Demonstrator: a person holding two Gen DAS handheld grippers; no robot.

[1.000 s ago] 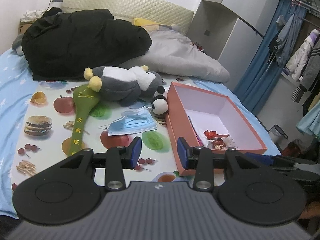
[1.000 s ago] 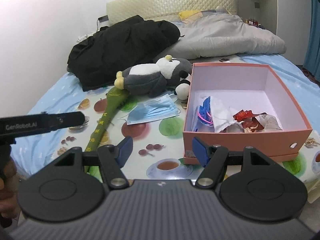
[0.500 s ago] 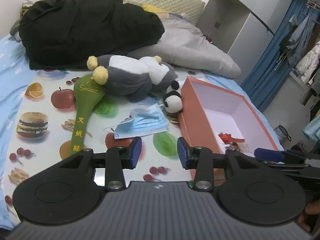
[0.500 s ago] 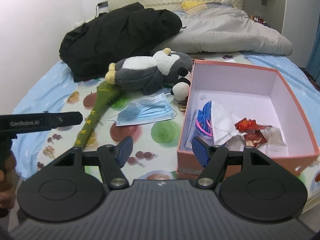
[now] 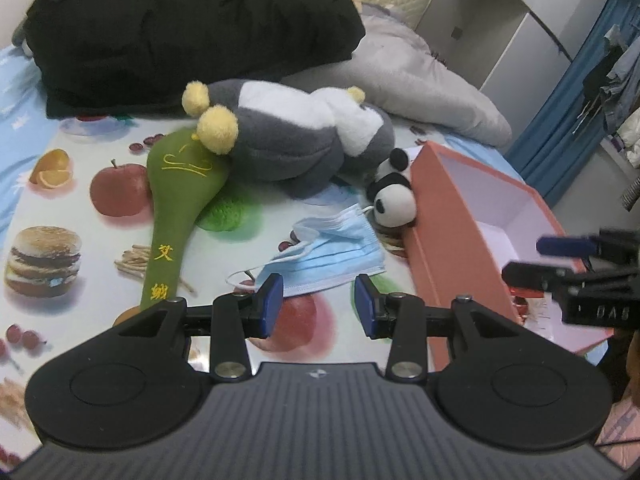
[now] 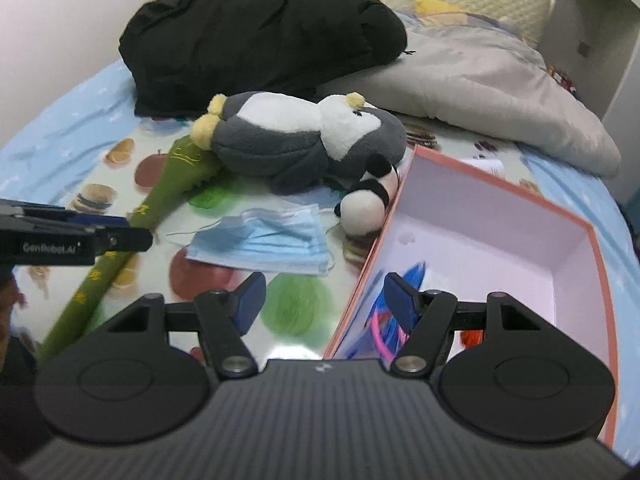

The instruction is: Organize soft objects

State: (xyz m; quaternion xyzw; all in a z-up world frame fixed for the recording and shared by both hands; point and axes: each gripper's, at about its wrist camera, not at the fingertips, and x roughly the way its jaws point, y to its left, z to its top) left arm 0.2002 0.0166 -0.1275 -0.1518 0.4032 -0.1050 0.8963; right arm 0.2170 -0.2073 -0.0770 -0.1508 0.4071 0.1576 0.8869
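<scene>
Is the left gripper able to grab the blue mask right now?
Probably yes. The left gripper is open and empty, and the blue face mask lies flat on the fruit-print cloth just ahead of its fingers, with nothing between them.

We are seeing our left gripper (image 5: 319,300) hanging open above a blue mask (image 5: 328,256); a penguin plush (image 5: 296,136) is lying beyond, a small panda (image 5: 394,200) touching the pink box (image 5: 440,216).

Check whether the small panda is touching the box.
Touching. The right wrist view shows the small panda pressed against the box wall with no gap; the left wrist view agrees.
</scene>
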